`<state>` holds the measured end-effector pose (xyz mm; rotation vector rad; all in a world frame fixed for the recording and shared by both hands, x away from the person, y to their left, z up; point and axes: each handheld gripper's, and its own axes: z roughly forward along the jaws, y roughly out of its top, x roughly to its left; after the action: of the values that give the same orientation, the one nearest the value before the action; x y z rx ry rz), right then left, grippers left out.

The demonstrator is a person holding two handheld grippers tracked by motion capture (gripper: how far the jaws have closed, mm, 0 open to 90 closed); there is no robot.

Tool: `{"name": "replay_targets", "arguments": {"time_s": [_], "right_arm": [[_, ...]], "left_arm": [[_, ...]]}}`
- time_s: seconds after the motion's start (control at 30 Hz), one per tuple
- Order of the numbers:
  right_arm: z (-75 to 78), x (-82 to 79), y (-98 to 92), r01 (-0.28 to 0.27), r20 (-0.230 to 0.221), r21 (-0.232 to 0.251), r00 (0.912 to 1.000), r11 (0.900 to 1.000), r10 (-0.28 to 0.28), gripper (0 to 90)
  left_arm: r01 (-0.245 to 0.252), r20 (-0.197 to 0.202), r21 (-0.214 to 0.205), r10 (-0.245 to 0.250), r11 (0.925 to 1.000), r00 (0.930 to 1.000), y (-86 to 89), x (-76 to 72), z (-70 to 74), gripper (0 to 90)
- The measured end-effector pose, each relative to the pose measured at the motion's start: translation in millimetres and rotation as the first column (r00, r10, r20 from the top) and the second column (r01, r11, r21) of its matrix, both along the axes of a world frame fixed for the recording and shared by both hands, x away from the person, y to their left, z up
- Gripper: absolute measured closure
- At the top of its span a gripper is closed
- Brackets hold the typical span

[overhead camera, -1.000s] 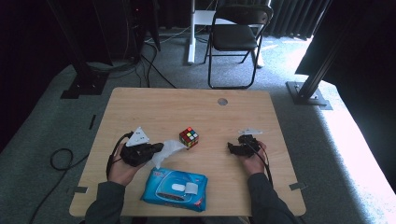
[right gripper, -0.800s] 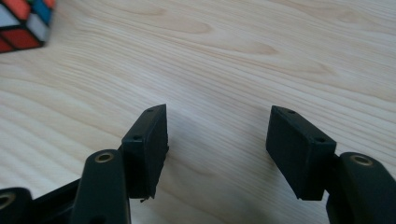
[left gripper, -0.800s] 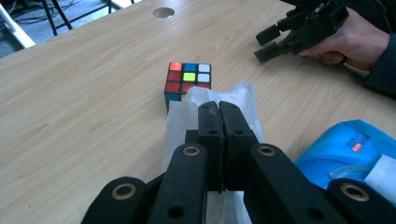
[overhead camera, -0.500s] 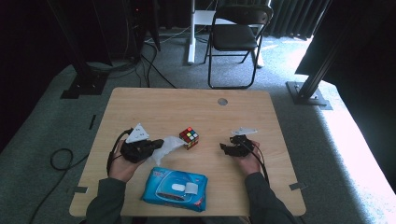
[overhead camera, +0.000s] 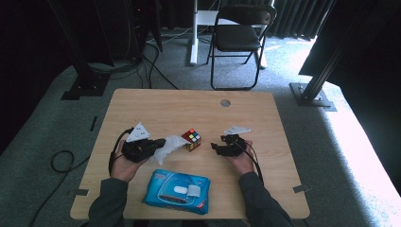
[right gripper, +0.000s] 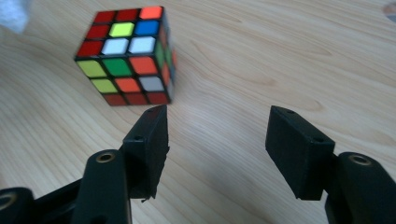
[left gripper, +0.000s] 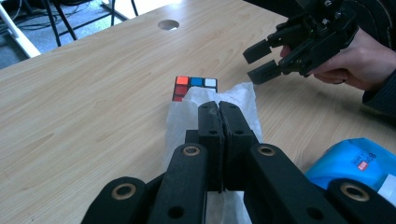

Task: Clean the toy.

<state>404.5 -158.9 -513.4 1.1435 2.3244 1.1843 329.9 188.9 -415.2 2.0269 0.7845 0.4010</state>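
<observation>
The Rubik's cube [overhead camera: 191, 139] sits mid-tabletop [overhead camera: 179, 106]. The left gripper [overhead camera: 158, 143], pinching a white wipe [overhead camera: 171, 145], lies just beside it, the wipe probably touching it. The right gripper [right gripper: 215, 135], jaws spread and empty, stands on the cube's other side.
</observation>
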Motion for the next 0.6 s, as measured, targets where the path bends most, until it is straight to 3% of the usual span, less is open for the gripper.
{"name": "replay_targets", "arguments": {"time_s": [0.17,0.33,0.6], "right_arm": [[3.1,1.1,14.0,-0.051,-0.017,-0.005,0.9985,0.9987,0.051,32.3],[3.9,-1.9,27.9,-0.078,0.007,-0.014,0.9969,0.9968,0.078,27.7],[6.0,-0.9,42.0,-0.118,0.021,0.01,0.9928,0.993,0.118,24.0]], "left_arm": [[0.001,0.0,-0.011,-0.001,0.9999,1.0,-1.0,1.8,1.4,88.7],[0.007,0.0,-0.009,-0.007,0.9999,1.0,-4.4,3.4,1.8,88.7],[0.007,-0.002,-0.012,-0.007,0.9999,1.0,-6.3,5.8,1.7,88.6]]}}
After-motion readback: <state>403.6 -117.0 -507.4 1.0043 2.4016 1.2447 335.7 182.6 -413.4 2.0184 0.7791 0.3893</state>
